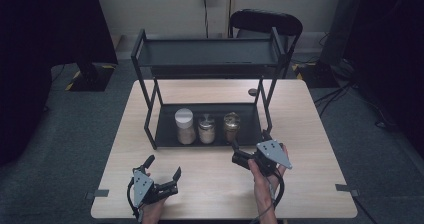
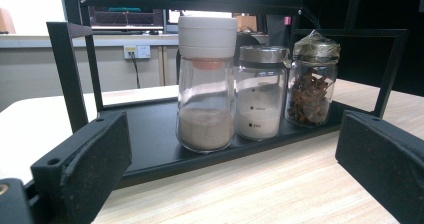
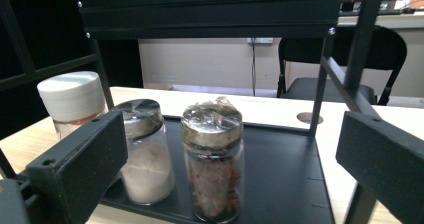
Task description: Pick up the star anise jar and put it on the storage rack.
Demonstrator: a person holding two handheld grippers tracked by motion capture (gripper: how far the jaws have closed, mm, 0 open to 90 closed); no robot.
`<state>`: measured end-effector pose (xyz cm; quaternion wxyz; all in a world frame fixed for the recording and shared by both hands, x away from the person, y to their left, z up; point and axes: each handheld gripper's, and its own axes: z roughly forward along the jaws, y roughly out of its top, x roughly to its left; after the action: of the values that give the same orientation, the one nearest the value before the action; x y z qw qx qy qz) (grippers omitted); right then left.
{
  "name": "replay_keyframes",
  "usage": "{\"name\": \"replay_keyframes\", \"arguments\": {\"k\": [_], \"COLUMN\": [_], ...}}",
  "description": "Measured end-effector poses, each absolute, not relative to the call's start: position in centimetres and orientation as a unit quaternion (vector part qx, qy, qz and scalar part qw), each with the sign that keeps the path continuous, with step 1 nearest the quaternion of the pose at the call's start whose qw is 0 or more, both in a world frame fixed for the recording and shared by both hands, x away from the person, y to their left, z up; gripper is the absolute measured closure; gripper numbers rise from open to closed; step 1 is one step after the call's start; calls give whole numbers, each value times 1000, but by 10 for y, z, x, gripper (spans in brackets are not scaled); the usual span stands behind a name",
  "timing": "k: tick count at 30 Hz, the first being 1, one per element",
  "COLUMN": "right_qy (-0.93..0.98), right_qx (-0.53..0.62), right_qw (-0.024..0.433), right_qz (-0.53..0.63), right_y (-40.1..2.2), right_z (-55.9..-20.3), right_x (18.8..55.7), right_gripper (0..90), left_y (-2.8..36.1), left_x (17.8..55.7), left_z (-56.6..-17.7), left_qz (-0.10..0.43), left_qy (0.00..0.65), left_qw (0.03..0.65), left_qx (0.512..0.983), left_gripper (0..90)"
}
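we count three glass jars on the rack's lower tray: one white-capped jar (image 1: 184, 126), one steel-lidded jar (image 1: 206, 129) of white powder, one foil-topped jar (image 1: 231, 126) of brown spice. we see one two-tier black rack (image 1: 143, 60), one wooden table (image 1: 309, 138), one chair (image 1: 266, 22), two grippers.

I see a black two-tier rack (image 1: 150, 129) on the pale wood-grain table (image 1: 310, 134). White-capped jar (image 2: 206, 81) at 9 o'clock has an orange ring and beige powder; silver-lidded jar (image 2: 260, 98) has white powder; foil-topped jar (image 3: 213, 164) at 3 o'clock has reddish-brown pieces. My left gripper (image 1: 163, 167) and right gripper (image 1: 248, 140) are black with grey plates.
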<state>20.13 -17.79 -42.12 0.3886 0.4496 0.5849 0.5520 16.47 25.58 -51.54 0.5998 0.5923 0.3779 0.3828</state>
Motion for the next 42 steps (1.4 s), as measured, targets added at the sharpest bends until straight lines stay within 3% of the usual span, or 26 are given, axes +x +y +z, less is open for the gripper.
{"name": "replay_keyframes", "arguments": {"k": [42], "right_qy": [562], "right_qx": [457], "right_qw": [412], "right_qz": [553], "right_y": [-189], "right_z": [-477], "right_x": [159], "right_gripper": [0], "left_y": [256], "left_x": [165], "left_z": [-515], "left_qz": [383], "left_qy": [379], "left_qw": [599], "left_qx": [592], "left_gripper": [6]}}
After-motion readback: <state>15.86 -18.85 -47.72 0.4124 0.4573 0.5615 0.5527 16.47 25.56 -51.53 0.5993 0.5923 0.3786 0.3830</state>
